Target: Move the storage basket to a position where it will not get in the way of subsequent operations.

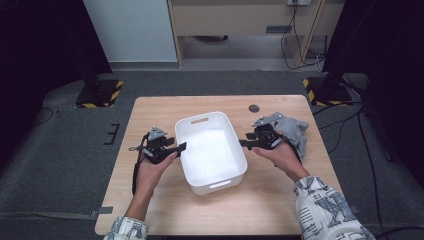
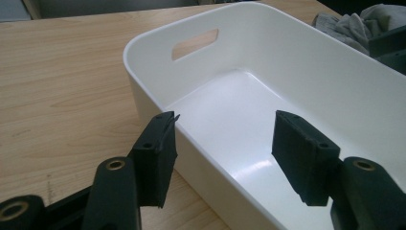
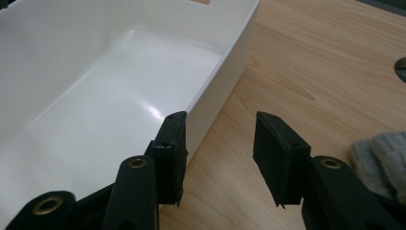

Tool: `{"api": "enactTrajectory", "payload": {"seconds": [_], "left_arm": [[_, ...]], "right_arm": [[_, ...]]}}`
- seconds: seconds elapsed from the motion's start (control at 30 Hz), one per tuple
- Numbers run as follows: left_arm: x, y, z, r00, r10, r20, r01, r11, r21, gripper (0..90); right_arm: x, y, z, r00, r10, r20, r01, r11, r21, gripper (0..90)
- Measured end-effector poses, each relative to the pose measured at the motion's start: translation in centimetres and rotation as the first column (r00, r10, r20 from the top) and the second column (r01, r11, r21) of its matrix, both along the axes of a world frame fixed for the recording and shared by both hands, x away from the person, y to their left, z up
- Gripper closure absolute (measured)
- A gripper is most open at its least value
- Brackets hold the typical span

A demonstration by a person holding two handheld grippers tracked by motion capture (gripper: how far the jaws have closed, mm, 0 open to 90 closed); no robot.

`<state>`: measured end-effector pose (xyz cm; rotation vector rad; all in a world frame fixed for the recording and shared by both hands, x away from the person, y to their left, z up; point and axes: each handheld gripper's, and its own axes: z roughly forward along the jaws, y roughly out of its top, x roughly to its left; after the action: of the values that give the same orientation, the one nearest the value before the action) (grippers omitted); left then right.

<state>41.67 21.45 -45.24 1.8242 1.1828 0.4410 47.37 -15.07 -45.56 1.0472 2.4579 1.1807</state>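
White plastic forms the one bin (image 1: 212, 150) at the middle of the wooden surface (image 1: 150, 200), a rectangular tub with a slot handle cut in each short end, its inside bare. Two hands come in from the near edge, one on each long side of it. The left hand (image 1: 156, 167) reaches forward with the forearm angled slightly inward, holding the left tool (image 1: 181, 146) roughly level, tips pointing at the bin's left wall. In the left gripper view this tool (image 2: 222, 139) straddles the rim: one jaw stands outside the wall above the wood, the other hangs over the bin's interior, and both are clear of the plastic, so the jaws stand apart with nothing pressed between them.

The right hand (image 1: 282, 155), in a patterned sleeve, mirrors that pose, wrist bent inward so that the right tool (image 1: 243, 143) points at the right wall. In the right gripper view its tool (image 3: 219, 143) has one jaw just beside the rim, close enough that contact cannot be told, and the other out over bare wood; its jaws also stand parted, gripping nothing.

One crumpled grey cloth (image 1: 295, 127) lies just behind the right hand. One small dark round disc (image 1: 254, 108) sits in the surface beyond the bin.
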Motion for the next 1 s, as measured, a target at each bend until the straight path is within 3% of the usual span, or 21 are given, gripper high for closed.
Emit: {"api": "enactTrajectory", "payload": {"seconds": [0.3, 0.47, 0.53, 0.77, 0.93, 1.0], "left_arm": [[-0.4, 2.1, 0.1, 0.9989, 0.047, 0.007, -0.047, 0.9989, -0.001, 39.0], [-0.6, 3.0, 0.1, 0.9973, 0.072, 0.010, -0.072, 0.9969, 0.030, 38.1], [-0.6, 3.4, 0.0, 0.9966, 0.082, 0.010, -0.082, 0.9963, 0.025, 38.1], [-0.8, 4.7, 0.0, 0.9943, 0.106, 0.010, -0.106, 0.9933, 0.046, 39.1], [-1.0, 5.2, -0.4, 0.9934, 0.112, -0.024, -0.110, 0.9915, 0.069, 41.8], [-1.0, 5.1, -0.6, 0.9942, 0.100, -0.039, -0.097, 0.9924, 0.076, 47.5]], "right_arm": [[-0.8, 3.4, -0.4, 0.9985, 0.054, -0.004, -0.054, 0.998, 0.012, 50.8], [-1.0, 4.5, -0.7, 0.9969, 0.079, 0.001, -0.079, 0.997, 0.017, 47.7], [-1.0, 4.9, -0.8, 0.9971, 0.077, 0.002, -0.077, 0.997, 0.021, 45.6], [-1.4, 6.3, -1.6, 0.9942, 0.107, 0.010, -0.107, 0.994, -0.028, 41.7], [-1.5, 6.6, -1.8, 0.9940, 0.109, 0.002, -0.109, 0.993, -0.035, 41.4], [-1.5, 6.6, -1.8, 0.9936, 0.113, -0.005, -0.113, 0.993, -0.035, 41.5]]}}
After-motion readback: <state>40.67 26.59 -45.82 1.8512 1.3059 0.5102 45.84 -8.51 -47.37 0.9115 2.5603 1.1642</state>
